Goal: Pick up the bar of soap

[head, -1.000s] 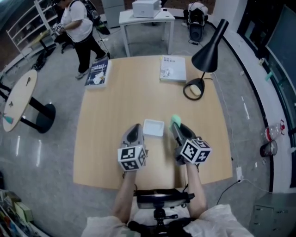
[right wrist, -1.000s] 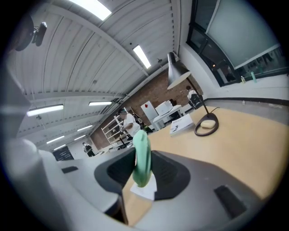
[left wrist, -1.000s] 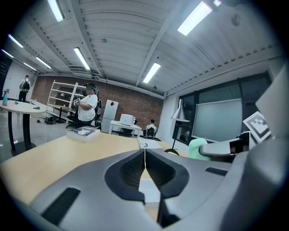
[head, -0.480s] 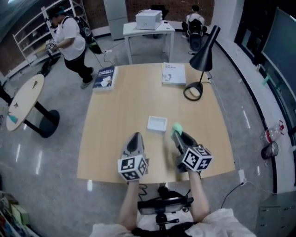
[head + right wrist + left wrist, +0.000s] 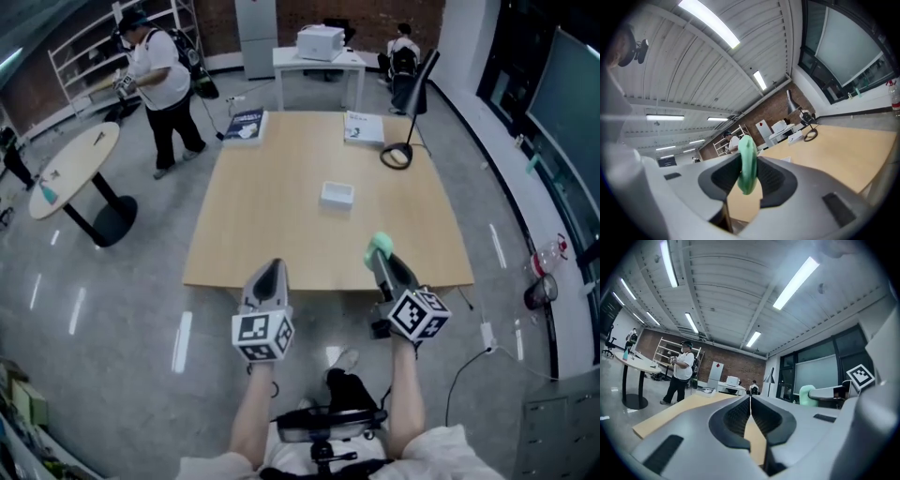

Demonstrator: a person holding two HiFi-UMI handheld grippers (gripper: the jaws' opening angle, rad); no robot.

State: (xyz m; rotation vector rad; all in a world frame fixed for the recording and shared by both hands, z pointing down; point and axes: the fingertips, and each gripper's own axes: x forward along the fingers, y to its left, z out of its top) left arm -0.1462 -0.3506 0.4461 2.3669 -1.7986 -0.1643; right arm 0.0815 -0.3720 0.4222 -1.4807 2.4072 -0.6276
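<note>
The green bar of soap (image 5: 381,246) is pinched between the jaws of my right gripper (image 5: 382,255), held up in the air over the near edge of the wooden table (image 5: 281,216). In the right gripper view the soap (image 5: 748,164) stands on edge between the two grey jaws. My left gripper (image 5: 270,277) hangs just off the table's near edge, jaws pressed together with nothing between them; its own view shows the jaws (image 5: 750,401) meeting in a thin line. A white soap dish (image 5: 337,194) sits on the table's middle.
A black desk lamp (image 5: 409,103), a white booklet (image 5: 363,128) and a dark book (image 5: 246,126) lie at the table's far side. A person (image 5: 159,80) stands at far left near a round table (image 5: 73,169). A white table with a printer (image 5: 319,49) stands behind.
Both grippers and the head have pulled back from the table; the right gripper carried the green soap away from beside the white dish to past the table's near edge.
</note>
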